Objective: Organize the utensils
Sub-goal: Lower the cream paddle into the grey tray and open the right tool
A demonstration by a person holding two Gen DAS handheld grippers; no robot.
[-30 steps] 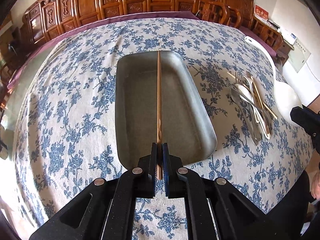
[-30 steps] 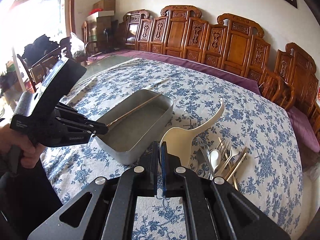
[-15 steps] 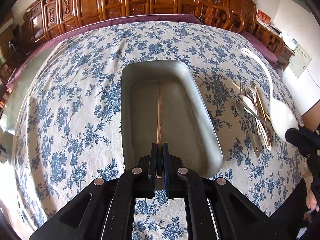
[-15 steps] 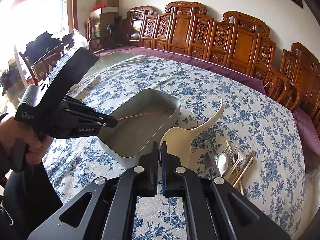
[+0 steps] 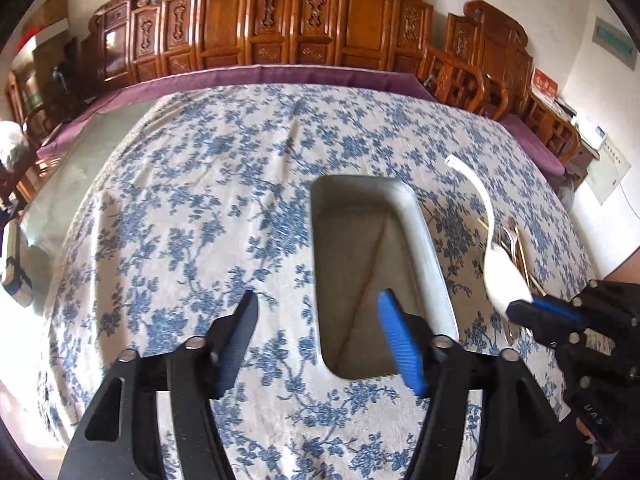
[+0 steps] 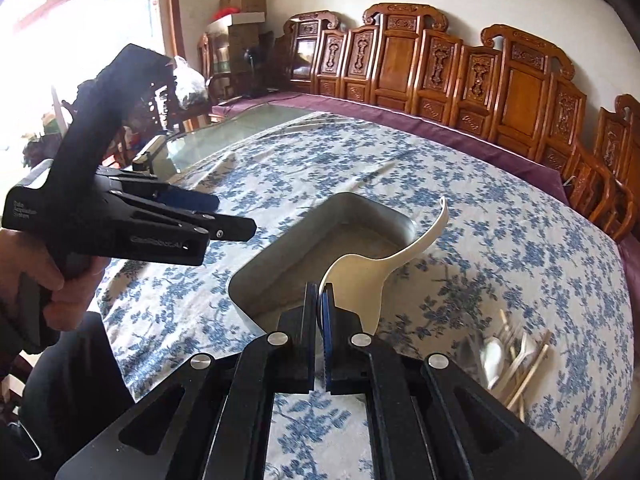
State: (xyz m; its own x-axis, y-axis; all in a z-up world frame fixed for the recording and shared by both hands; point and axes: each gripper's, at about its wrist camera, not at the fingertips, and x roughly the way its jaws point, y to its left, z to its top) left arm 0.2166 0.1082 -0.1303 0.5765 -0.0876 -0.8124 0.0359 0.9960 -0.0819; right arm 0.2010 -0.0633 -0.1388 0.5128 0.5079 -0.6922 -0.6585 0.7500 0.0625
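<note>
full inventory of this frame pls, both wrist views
metal tray: 1, grey, centre of table
chopstick: 1, brown, lying diagonally inside tray
rice paddle: 1, cream, clamped in right gripper, lifted beside tray
utensil pile: several, cream and metal, on cloth right of tray
tablecloth: 1, white with blue flowers, covers table
carved chairs: a row, brown wood, along wall
left gripper: open, empty
right gripper: shut on paddle

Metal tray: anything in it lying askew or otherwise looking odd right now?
Only a slight skew: the lone chopstick lies diagonally across the metal tray floor rather than along its length. Nothing looks spilled or damaged. The right claw holds the white rice paddle over the tray's near end.
</note>
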